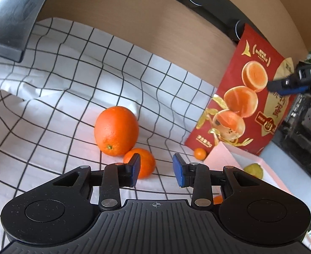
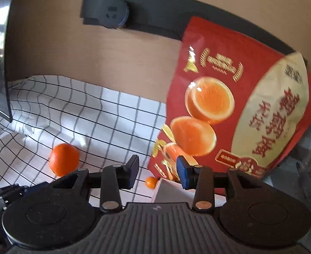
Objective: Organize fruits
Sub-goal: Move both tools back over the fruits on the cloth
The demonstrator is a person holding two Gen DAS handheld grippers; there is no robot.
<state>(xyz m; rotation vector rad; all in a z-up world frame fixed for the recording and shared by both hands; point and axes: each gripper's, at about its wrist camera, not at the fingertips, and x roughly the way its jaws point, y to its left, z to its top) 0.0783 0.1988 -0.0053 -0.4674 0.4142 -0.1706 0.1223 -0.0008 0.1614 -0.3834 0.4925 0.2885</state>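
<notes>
A large orange lies on the checked cloth, touching a smaller orange just in front of it. My left gripper is open and empty, its left finger in front of the smaller orange. A tiny orange fruit sits beside a pink box that holds a yellow-green fruit. Another bit of orange shows under the right finger. My right gripper is open and empty, held higher; its view shows the large orange, the tiny fruit and the box edge.
A red snack bag printed with egg halves leans against the wooden back panel; it fills the right of the right wrist view. A dark monitor stands at the left. A black socket strip is on the panel.
</notes>
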